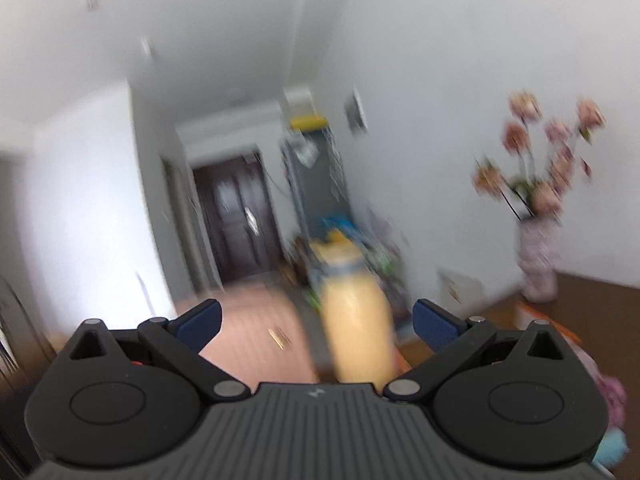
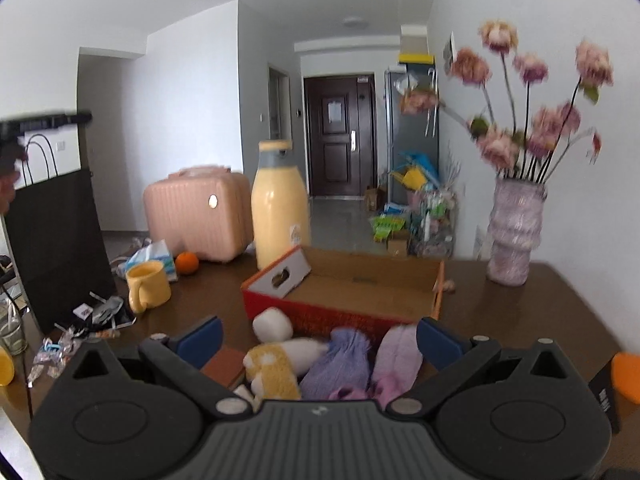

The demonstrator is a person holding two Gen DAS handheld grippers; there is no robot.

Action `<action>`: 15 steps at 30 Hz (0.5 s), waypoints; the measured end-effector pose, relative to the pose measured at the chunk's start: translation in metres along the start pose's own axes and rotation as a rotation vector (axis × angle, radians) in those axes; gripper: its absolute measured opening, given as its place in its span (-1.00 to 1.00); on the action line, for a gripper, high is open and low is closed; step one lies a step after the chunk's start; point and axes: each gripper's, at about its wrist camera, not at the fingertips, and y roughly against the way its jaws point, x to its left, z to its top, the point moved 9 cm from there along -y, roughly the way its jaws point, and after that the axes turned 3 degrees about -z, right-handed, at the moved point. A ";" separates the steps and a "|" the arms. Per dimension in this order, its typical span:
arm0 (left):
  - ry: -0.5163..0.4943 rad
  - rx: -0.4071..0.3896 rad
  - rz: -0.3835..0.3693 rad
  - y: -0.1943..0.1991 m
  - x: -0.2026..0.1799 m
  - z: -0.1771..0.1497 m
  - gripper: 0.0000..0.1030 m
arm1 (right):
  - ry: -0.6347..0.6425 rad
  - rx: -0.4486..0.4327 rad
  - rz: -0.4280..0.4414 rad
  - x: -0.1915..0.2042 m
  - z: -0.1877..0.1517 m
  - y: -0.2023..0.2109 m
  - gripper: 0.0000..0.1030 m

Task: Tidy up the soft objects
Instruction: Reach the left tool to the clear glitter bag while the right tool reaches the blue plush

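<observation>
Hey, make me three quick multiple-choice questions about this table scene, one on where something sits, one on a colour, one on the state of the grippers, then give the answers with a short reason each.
1. Where does the orange sit?
A. Inside the cardboard box
B. On the table between the yellow mug and the pink suitcase
C. Beside the flower vase

2. What colour is the mug?
A. Yellow
B. Blue
C. White

3. How does the right gripper stand?
A. Shut on a purple soft toy
B. Shut with nothing in it
C. Open, holding nothing

Answers:
1 B, the orange rests on the table just right of the mug, in front of the pink suitcase.
2 A, the mug is plainly yellow.
3 C, its blue pads are wide apart, with the purple soft items lying beyond them in front of the cardboard box, ungripped.
</observation>
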 end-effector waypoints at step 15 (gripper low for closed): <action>0.172 0.261 -0.131 -0.008 -0.149 -0.214 1.00 | 0.154 0.023 -0.010 0.044 -0.102 -0.059 1.00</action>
